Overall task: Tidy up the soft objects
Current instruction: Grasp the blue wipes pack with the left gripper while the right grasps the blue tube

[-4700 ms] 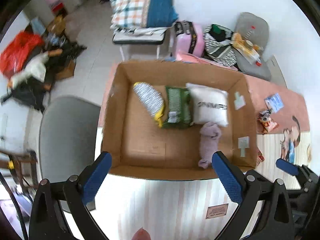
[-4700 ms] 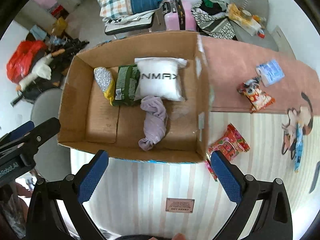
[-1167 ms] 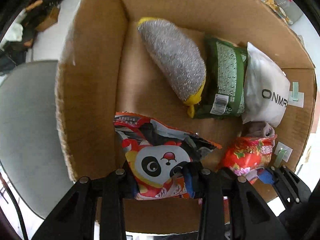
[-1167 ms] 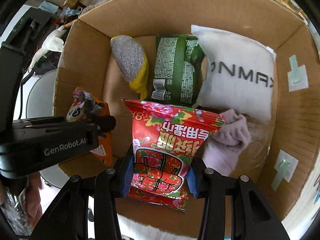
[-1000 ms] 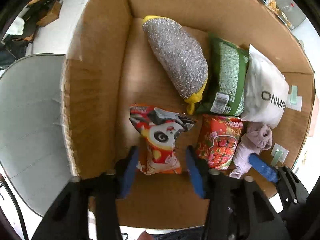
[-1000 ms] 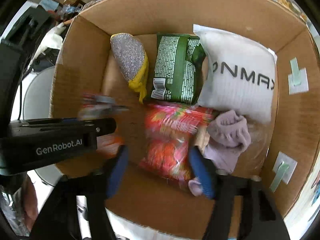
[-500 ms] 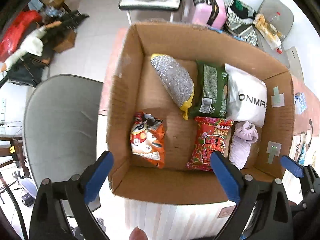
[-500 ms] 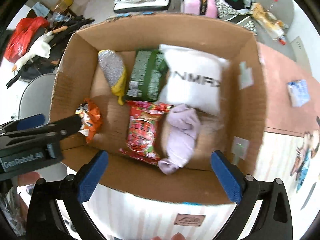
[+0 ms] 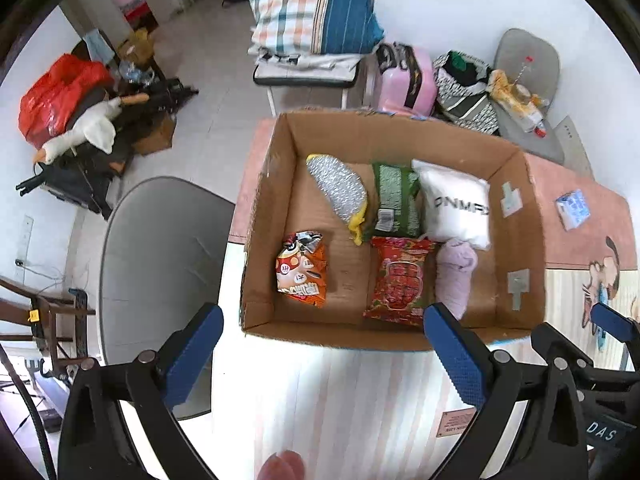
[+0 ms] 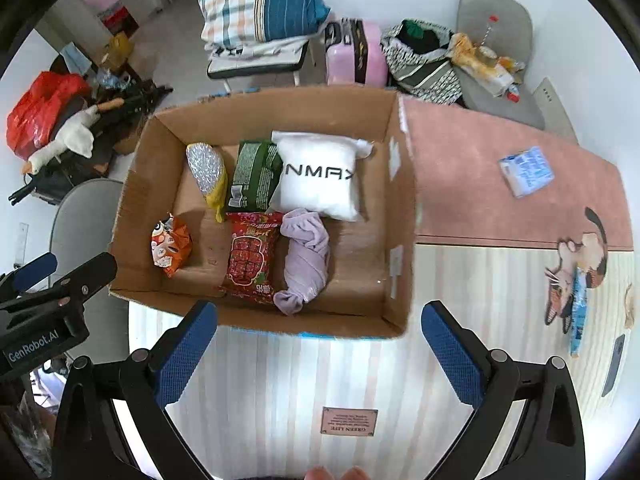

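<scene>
An open cardboard box [image 9: 264,208] [image 10: 400,208] holds a silver-and-yellow pouch [image 9: 338,190], a green packet [image 9: 394,202], a white pillow pack [image 9: 460,208], a lilac cloth [image 9: 454,276], a red snack bag [image 9: 400,280] [image 10: 250,256] and an orange panda snack bag [image 9: 300,270] [image 10: 170,246]. My left gripper [image 9: 320,356] is open and empty, above the box's near wall. My right gripper [image 10: 320,348] is open and empty, also just in front of the box. A blue tissue pack [image 10: 526,170] lies on the pink mat to the right.
The box stands on a table with a striped mat [image 10: 304,380] and a pink mat [image 10: 480,184]. A grey chair [image 9: 160,264] is left of the table. A pink suitcase [image 10: 354,52], bags and a second chair stand behind.
Both grippers let go of their snack bags inside the box, opened wide and pulled back up and away. The two bags now lie in the box's front row.
</scene>
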Action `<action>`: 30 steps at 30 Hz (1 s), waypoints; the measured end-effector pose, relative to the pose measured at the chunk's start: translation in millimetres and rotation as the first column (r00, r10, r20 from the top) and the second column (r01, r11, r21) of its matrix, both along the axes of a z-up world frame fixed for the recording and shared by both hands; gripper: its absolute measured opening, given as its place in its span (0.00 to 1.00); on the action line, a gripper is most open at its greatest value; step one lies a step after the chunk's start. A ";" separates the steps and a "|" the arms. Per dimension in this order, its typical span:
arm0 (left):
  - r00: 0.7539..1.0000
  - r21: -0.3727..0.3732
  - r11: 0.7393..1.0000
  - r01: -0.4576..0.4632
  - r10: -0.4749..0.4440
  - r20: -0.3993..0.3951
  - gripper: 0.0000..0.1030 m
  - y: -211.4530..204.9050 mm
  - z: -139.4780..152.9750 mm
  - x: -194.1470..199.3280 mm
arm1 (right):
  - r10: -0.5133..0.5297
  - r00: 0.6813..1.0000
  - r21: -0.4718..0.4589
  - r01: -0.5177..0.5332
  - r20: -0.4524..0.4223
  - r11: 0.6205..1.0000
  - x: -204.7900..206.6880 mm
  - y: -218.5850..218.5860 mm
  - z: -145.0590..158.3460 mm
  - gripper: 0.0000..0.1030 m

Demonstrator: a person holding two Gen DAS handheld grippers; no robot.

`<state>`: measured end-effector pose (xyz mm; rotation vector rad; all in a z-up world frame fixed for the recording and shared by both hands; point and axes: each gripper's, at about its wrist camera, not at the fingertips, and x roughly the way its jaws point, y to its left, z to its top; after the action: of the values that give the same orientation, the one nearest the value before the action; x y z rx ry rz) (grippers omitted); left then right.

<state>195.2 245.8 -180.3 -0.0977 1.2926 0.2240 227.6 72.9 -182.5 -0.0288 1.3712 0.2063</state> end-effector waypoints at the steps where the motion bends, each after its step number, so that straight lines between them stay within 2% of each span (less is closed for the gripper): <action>1: 1.000 0.004 1.000 0.002 -0.002 0.009 1.00 -1.8 3.7 -2.7 | -0.001 1.000 0.000 0.001 0.008 1.000 -3.8 -3.2 5.6 1.00; 9: 0.997 0.011 1.000 0.017 -0.018 0.072 1.00 -16.7 32.0 -24.7 | -0.004 0.999 0.046 0.001 0.051 0.999 -25.2 -18.3 40.3 1.00; 13: 0.997 0.002 1.000 0.017 -0.018 0.072 1.00 -23.8 37.5 -25.2 | -0.015 0.999 0.118 0.011 0.034 0.993 -25.9 -29.6 44.8 1.00; 16: 0.995 0.032 0.998 0.061 -0.063 0.075 1.00 -40.6 42.3 -15.5 | -0.047 0.999 0.173 0.043 0.018 0.984 -22.7 -50.7 44.5 1.00; 20: 0.981 0.094 0.981 0.171 -0.179 0.075 1.00 -84.4 45.9 10.0 | -0.119 0.993 0.193 0.121 -0.022 0.974 -15.8 -97.9 36.9 1.00; 23: 0.956 0.145 0.950 0.276 -0.287 0.056 1.00 -130.2 42.3 38.7 | -0.200 0.979 0.155 0.203 -0.038 0.967 -10.4 -150.3 29.8 1.00; 28: 0.893 0.204 0.875 0.439 -0.449 0.004 1.00 -219.9 26.5 98.7 | -0.361 0.930 0.064 0.365 -0.065 0.929 -0.2 -256.4 4.6 1.00; 30: 0.858 0.204 0.837 0.508 -0.513 -0.030 1.00 -261.1 12.6 124.2 | -0.417 0.905 0.026 0.420 -0.086 0.907 4.7 -299.8 -11.1 1.00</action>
<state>319.4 -15.3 -167.7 0.4213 1.2168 -0.1068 232.3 -226.9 -193.6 0.3135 1.4171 -0.1267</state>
